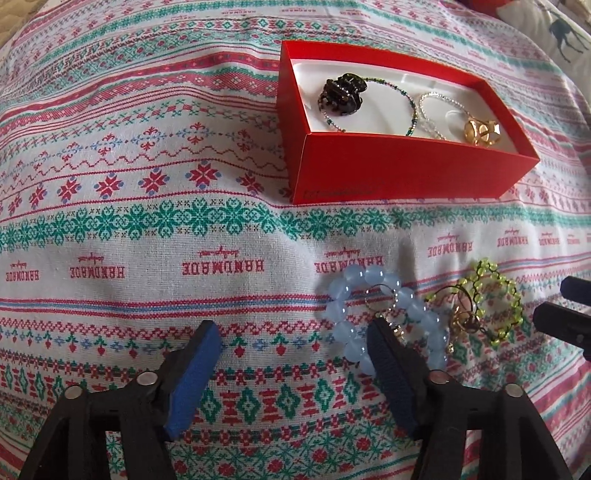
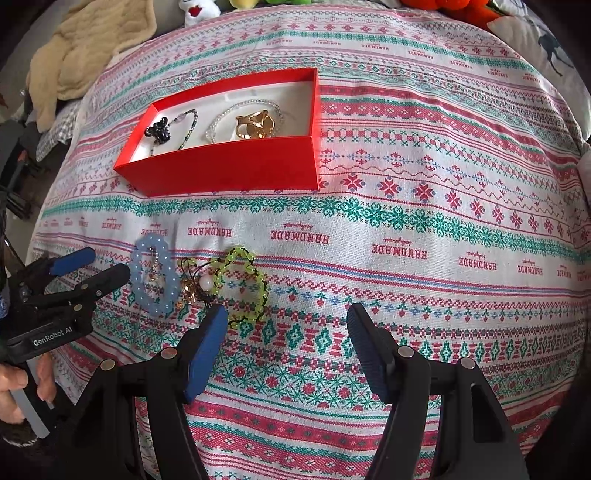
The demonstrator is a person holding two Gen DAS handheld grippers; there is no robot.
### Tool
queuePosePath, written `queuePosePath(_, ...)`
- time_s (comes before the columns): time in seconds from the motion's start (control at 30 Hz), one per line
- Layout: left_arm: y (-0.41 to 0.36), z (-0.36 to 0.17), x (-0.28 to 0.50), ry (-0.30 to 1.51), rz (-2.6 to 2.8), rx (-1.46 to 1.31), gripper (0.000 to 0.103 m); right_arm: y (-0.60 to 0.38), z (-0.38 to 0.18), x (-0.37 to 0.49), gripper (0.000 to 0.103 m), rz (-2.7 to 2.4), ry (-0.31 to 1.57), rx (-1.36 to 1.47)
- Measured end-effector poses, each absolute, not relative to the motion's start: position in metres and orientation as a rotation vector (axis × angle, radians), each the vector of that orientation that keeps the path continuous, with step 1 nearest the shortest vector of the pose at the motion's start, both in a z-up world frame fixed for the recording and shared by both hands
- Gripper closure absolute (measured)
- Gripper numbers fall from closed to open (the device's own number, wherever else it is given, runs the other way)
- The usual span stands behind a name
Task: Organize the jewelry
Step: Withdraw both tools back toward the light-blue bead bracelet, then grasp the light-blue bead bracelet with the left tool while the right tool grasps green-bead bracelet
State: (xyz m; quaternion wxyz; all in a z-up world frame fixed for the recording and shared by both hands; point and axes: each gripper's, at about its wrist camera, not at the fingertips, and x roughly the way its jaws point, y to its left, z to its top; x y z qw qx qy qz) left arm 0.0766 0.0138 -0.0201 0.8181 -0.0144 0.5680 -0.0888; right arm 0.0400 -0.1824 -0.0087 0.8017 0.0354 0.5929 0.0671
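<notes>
A red box (image 1: 406, 173) (image 2: 229, 168) lies on the patterned cloth and holds a black hair claw (image 1: 341, 96) (image 2: 159, 131), a green bead bangle (image 1: 406, 107), a clear bead bracelet (image 1: 430, 110) (image 2: 218, 123) and a gold piece (image 1: 482, 131) (image 2: 255, 125). On the cloth lie a pale blue bead bracelet (image 1: 343, 314) (image 2: 138, 275), a yellow-green bead bracelet (image 1: 511, 295) (image 2: 258, 280) and small gold jewelry (image 1: 465, 317) (image 2: 190, 286) between them. My left gripper (image 1: 295, 332) (image 2: 92, 264) is open and empty, its right finger over the blue bracelet's edge. My right gripper (image 2: 286, 317) is open and empty beside the green bracelet.
The patterned cloth (image 2: 406, 221) covers a rounded surface. A beige blanket (image 2: 92, 48) and stuffed toys (image 2: 443, 7) lie beyond the far edge. A pillow with a deer print (image 1: 561, 40) sits at the far right.
</notes>
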Motion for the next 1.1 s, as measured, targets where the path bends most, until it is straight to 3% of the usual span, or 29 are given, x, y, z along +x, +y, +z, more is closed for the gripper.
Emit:
queuePosePath(0.17, 0.005, -0.021, 0.081, 1.212, -0.190, -0.032, 0.055, -0.186, -0.011, 0.042, 0.033, 0.131, 1.283, 0.082)
queuePosePath(0.43, -0.021, -0.028, 0.085, 1.213, -0.206, 0.021, 0.059, -0.188, -0.019, 0.050, 0.033, 0.116, 1.311, 0.120)
queuePosePath(0.83, -0.020, -0.033, 0.082, 1.192, -0.184, 0.096, 0.089, -0.169, -0.033, 0.064, 0.034, 0.068, 1.274, 0.074)
queuePosePath(0.93, -0.009, -0.033, 0.082, 1.196, -0.189, 0.073, 0.089, -0.162, -0.036, 0.064, 0.041, 0.048, 1.256, 0.005)
queuePosePath(1.1, -0.005, -0.034, 0.077, 1.187, -0.193, 0.089, 0.090, -0.148, -0.036, 0.060, 0.064, 0.063, 1.218, -0.081)
